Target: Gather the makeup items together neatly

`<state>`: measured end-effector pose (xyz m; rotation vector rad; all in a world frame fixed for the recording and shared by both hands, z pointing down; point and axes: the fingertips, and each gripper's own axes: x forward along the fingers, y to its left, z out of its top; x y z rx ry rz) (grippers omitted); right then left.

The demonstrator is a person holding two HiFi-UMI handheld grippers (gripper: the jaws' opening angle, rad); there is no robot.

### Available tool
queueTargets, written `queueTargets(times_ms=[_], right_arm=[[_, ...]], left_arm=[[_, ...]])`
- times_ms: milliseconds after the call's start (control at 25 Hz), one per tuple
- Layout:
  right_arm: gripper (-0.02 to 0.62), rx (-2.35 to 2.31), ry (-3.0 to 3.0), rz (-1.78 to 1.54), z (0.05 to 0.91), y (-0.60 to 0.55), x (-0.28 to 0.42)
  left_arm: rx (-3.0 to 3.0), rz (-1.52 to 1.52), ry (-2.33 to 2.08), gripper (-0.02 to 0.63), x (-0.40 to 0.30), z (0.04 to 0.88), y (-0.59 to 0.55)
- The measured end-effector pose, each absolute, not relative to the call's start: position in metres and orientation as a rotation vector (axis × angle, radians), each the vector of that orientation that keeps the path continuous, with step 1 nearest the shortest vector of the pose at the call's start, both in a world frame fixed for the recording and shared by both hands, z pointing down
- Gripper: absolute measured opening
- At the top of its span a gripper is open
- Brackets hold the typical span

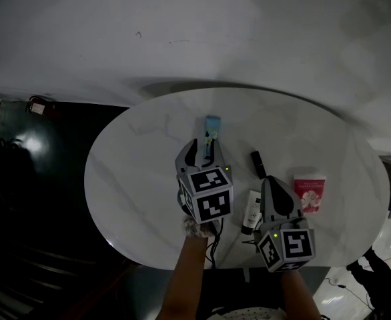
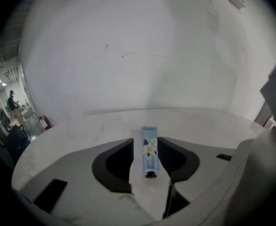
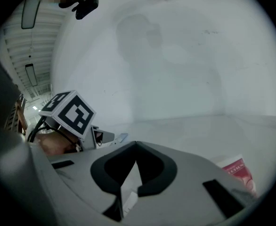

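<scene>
A light-blue tube (image 1: 212,128) with a flower print lies on the white oval table (image 1: 135,172), its black cap toward me. My left gripper (image 1: 205,149) is open and straddles the tube's near end. In the left gripper view the tube (image 2: 149,155) rests on the table between the pads of the left gripper (image 2: 146,142), with a gap on its left side. My right gripper (image 1: 275,183) hovers at the front right, and its tips meet at the right gripper (image 3: 136,146) with nothing held. A white tube (image 1: 251,212), a black stick (image 1: 257,164) and a pink packet (image 1: 309,192) lie near it.
The table's front edge (image 1: 182,267) is close to my arms. Dark floor (image 1: 35,199) with cables lies to the left. A pale wall rises behind the table. The pink packet (image 3: 239,173) shows at the right gripper view's lower right, the left gripper's marker cube (image 3: 67,111) at its left.
</scene>
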<state>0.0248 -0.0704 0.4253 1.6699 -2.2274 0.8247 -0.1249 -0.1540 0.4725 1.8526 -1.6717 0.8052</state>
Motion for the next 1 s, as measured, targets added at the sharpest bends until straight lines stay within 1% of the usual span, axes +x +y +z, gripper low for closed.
queueTargets(times_ms=[320,680,800,840,920,1000], right_arm=[[0.025,1.76,-2.197,0.821,0.421,-0.071,0.043],[0.025,1.767,-2.197,0.834,0.42,-0.067,0.047],[0.025,1.723,-2.187,0.84,0.429,-0.068,0.044],[0.027,1.7,-2.191,0.844,0.432,-0.069,0.042],[0.082,1.656,-2.199,0.843,0.436,-0.072,0.037],[0.083,1.626,-2.194,0.818,0.44,-0.076,0.034]], left_arm=[[1.857,0.677,-1.652,0.201,-0.117,0.447,-0.143],[1.877,0.643,-1.539,0.199,-0.077,0.451,-0.124],[1.881,0.647,-1.528,0.199,-0.072,0.452,-0.119],[1.881,0.648,-1.53,0.199,-0.073,0.452,-0.118],[1.878,0.65,-1.537,0.199,-0.077,0.451,-0.116],[1.873,0.653,-1.548,0.199,-0.081,0.45,-0.115]])
